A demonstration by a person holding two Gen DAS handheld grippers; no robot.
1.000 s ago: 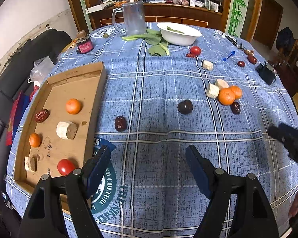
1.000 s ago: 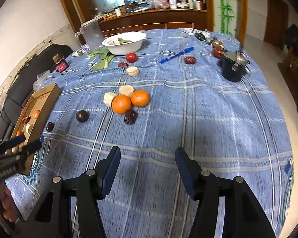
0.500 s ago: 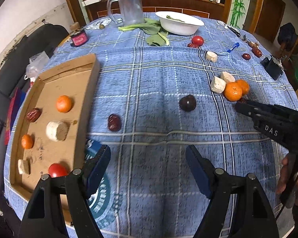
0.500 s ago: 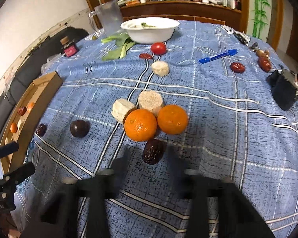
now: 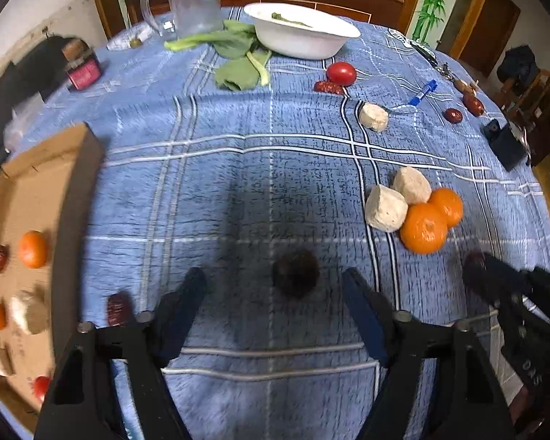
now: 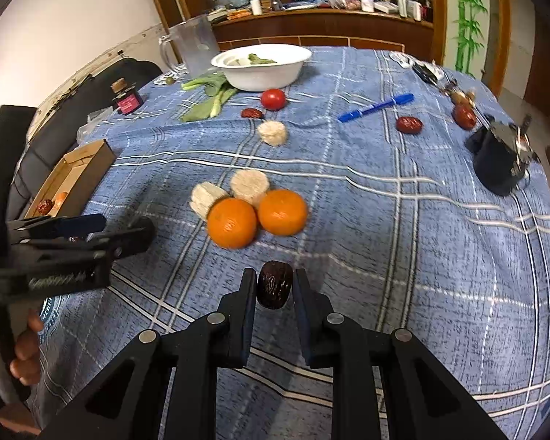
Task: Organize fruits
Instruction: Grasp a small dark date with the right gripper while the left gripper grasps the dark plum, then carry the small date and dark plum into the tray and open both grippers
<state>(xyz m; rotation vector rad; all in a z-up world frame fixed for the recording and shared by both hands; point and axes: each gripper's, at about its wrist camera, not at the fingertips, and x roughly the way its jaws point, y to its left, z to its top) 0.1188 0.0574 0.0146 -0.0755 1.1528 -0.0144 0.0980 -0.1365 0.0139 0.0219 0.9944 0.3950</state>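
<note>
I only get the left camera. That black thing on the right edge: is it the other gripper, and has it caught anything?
Observer: Yes. The right gripper has its two fingers pressed against the sides of a dark date, just in front of the two oranges.
Visitor: And what is holding up the gripper I'm looking along?
Observer: A bare hand is wrapped round the handle of the left gripper; your view never shows it.

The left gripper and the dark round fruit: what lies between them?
Only bare blue cloth; in the left wrist view the dark round fruit sits just ahead of the open left gripper.
</note>
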